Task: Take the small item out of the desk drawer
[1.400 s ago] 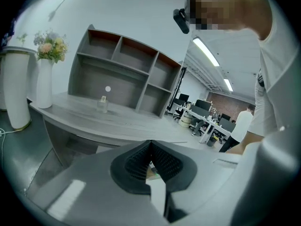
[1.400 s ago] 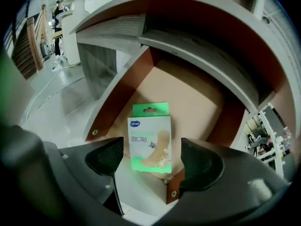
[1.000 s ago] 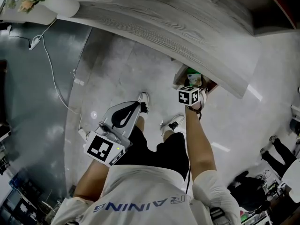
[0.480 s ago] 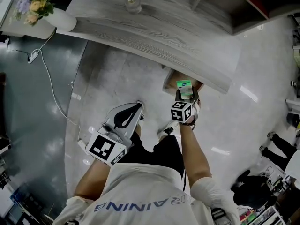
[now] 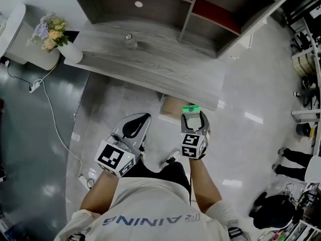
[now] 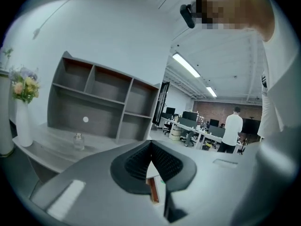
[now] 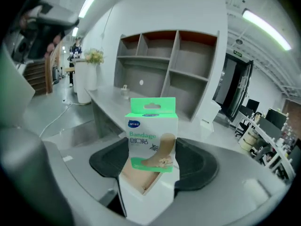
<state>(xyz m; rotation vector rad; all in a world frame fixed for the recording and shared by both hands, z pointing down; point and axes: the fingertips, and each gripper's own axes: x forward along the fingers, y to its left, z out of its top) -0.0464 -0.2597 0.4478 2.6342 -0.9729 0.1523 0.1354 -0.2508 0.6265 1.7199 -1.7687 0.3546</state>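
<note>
Compared with a second ago the right claw [image 5: 194, 119] is up out of the drawer [image 5: 169, 107], clamped low on the bandage box [image 7: 151, 135] so it rides upright just off the front edge of the bench [image 5: 150, 67], while the left claw [image 5: 138, 122] hangs closed and empty, probably not needed.

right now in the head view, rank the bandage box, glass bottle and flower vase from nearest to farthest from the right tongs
1. bandage box: gripped between the right tongs themselves.
2. glass bottle: on the desk, ahead and to the left.
3. flower vase: at the desk's far left end.
</note>
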